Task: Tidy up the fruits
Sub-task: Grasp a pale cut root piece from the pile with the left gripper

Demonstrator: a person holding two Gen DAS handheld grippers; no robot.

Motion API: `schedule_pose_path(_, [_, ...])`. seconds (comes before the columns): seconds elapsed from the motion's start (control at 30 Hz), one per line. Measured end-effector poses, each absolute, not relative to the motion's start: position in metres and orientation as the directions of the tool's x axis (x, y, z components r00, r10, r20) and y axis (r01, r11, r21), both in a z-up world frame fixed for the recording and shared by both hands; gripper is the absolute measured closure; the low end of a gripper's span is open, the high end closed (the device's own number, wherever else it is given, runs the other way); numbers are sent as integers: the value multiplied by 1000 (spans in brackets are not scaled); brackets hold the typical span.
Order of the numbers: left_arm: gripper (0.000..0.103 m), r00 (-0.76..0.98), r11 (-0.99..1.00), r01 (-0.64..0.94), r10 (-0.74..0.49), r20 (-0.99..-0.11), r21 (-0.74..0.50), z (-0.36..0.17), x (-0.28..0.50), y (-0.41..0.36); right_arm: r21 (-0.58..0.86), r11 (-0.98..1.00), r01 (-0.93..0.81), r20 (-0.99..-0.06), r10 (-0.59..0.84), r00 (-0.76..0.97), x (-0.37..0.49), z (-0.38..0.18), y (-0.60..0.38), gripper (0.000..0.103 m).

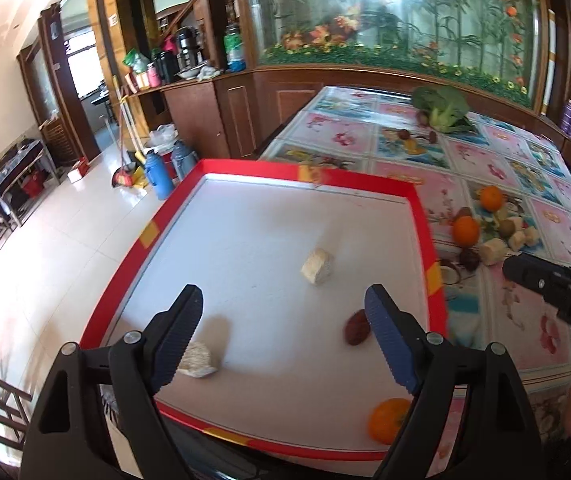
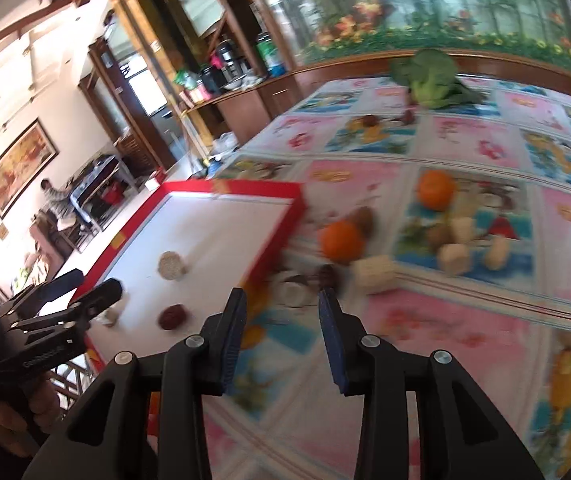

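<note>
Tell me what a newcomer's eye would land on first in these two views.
First the red-rimmed white tray at the table's left edge, holding corn pieces, a dark date and an orange. Then the bright oranges and corn scattered on the flowered tablecloth to its right, with green broccoli at the far end.

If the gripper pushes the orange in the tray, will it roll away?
Probably yes. The orange looks round and smooth, and the tray floor is flat. The raised red rim should stop it. It looks firm, so the open left gripper likely won't squash it.
</note>
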State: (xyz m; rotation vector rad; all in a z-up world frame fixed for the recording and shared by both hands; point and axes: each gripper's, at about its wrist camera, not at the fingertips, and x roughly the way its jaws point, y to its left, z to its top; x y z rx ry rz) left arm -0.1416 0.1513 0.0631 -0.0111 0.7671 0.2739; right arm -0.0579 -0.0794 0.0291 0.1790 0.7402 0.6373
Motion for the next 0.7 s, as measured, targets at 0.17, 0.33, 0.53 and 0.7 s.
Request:
schedule_pose_path(0.17, [16, 713, 983, -145, 182, -677, 111, 73, -130, 111, 411, 838, -359, -563, 543, 623, -40, 27, -135, 67])
schedule_pose_path(0.33, [16, 716, 994, -8, 80, -694, 106, 74, -114, 69, 472, 838, -276, -571, 528, 628, -15, 21, -167, 67])
schedule_pose_path(0.53, [16, 695, 984, 138, -17, -718, 110, 65, -86, 30, 499, 828, -254, -587, 539, 604, 6, 16, -178, 68])
schedule_pose_path(0.7, [16, 680, 961, 242, -69, -730, 134, 52, -67, 12, 482, 848, -223, -627, 511, 588, 14, 10, -178, 79])
